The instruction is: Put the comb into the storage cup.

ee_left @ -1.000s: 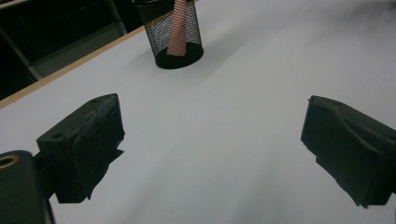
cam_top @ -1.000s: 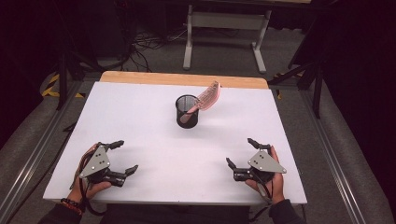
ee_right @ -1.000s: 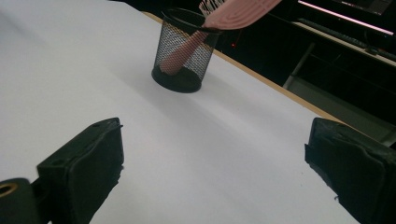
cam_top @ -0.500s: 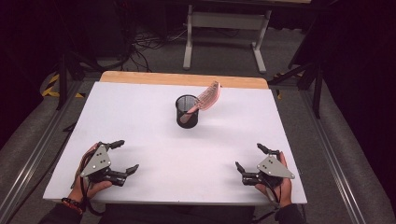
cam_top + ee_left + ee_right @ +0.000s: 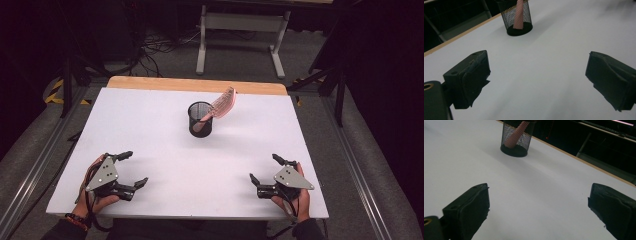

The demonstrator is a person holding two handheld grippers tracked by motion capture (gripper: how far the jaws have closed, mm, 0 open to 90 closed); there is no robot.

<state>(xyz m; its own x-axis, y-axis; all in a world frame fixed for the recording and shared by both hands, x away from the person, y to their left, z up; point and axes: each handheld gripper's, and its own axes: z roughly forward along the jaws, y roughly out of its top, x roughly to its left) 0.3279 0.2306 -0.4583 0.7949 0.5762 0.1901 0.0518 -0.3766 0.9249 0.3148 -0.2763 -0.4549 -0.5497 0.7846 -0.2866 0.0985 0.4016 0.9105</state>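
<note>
The right gripper (image 5: 266, 176) has drawn back toward the near right corner of the table (image 5: 150, 120) since the earlier frames, while the left gripper (image 5: 131, 169) sits where it was at the near left. Both rest low over the white surface with their jaws spread wide and nothing between them, as each gripper view also shows.

Farther off, near the middle of the table and toward its far edge, stands a black mesh cup (image 5: 200, 119). A pink comb (image 5: 221, 104) leans in it, handle down inside and toothed end sticking out over the rim, its long axis tilting up and toward the far right.

The cup lies ahead of both grippers, roughly midway between them, well apart from each. Because the comb leans rightward, the right gripper looks better placed to reach it.
</note>
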